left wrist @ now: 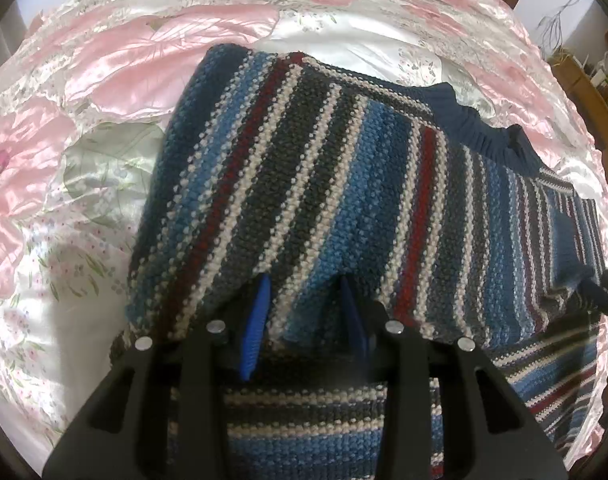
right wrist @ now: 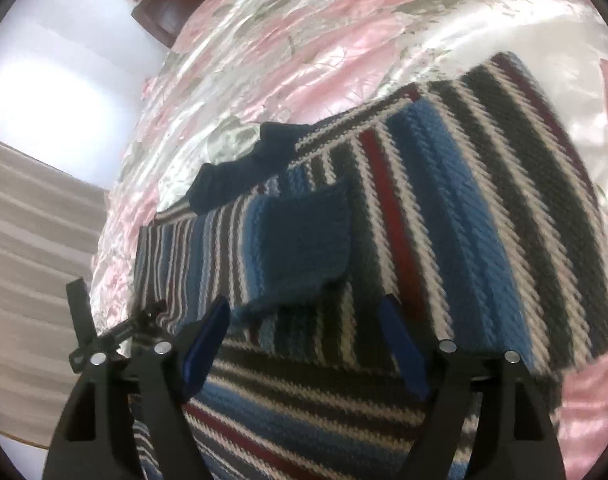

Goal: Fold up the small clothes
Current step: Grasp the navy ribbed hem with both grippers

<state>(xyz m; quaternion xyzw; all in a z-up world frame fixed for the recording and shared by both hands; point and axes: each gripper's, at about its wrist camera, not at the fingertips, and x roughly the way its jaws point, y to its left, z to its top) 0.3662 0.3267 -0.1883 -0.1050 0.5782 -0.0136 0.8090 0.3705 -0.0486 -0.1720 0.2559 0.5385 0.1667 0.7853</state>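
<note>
Left wrist view. A striped knitted sweater [left wrist: 323, 184] lies on a bed covered by a pink floral satin bedspread [left wrist: 116, 60]. The left gripper [left wrist: 304, 308] sits low over the near edge of the knit. Its blue fingers [left wrist: 258, 320] stand moderately apart with a raised fold of the fabric between them; whether the pads actually pinch that fold cannot be told from here. The navy ribbed collar [left wrist: 483, 128] lies at the far right edge, so the garment runs crosswise to this gripper. A second layer with stripes running the other way lies beneath the gripper, which suggests one part is already turned over the body. At the far right margin the tip of the other tool [left wrist: 607, 292] is just visible.

Right wrist view. The right gripper [right wrist: 304, 344] hovers over the same sweater [right wrist: 443, 208], jaws wide and holding nothing. A plain blue sleeve cuff [right wrist: 304, 248] rests across the striped body, seemingly laid inward to square the outline. The collar [right wrist: 244, 168] points away toward the left. Part of the left tool [right wrist: 100, 332] shows at the garment's left edge. The two grippers sit at opposite ends of one edge, probably so the next fold can be lifted evenly.
</note>
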